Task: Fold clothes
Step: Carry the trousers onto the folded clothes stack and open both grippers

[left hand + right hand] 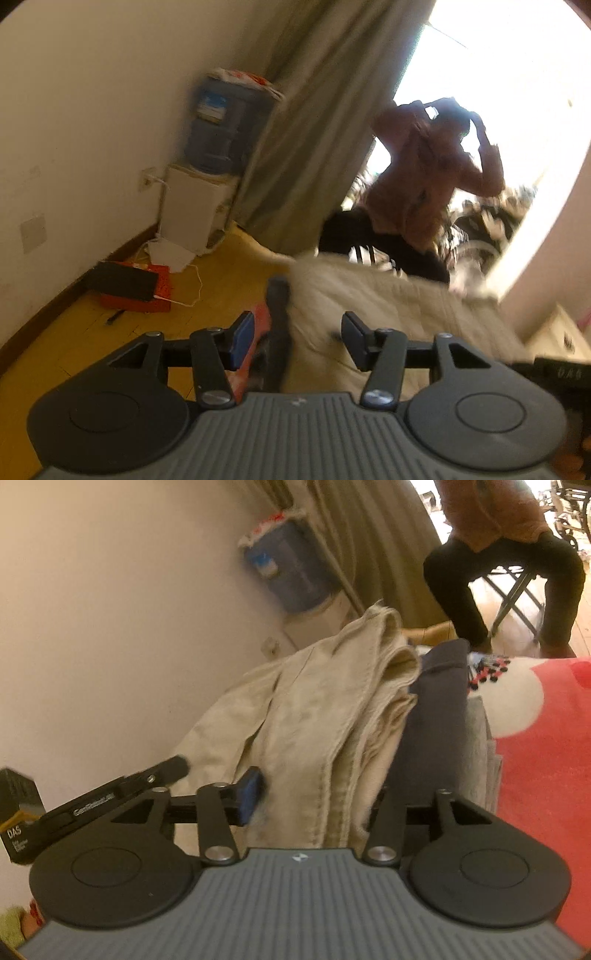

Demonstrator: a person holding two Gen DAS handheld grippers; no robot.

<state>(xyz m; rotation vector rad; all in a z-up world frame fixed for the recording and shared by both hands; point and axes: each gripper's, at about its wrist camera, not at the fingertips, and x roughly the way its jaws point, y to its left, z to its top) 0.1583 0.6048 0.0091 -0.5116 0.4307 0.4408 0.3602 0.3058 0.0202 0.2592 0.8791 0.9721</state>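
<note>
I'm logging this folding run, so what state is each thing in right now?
left gripper: open, nothing between the pads.
right gripper: jaws apart, beige cloth between them; whether they press it is unclear.
beige garment: bunched in rough folds, not neatly folded.
dark navy garment: lying beside the beige one, partly under it.
curtain: drawn aside, window bright.
water bottle: upright on its dispenser.
</note>
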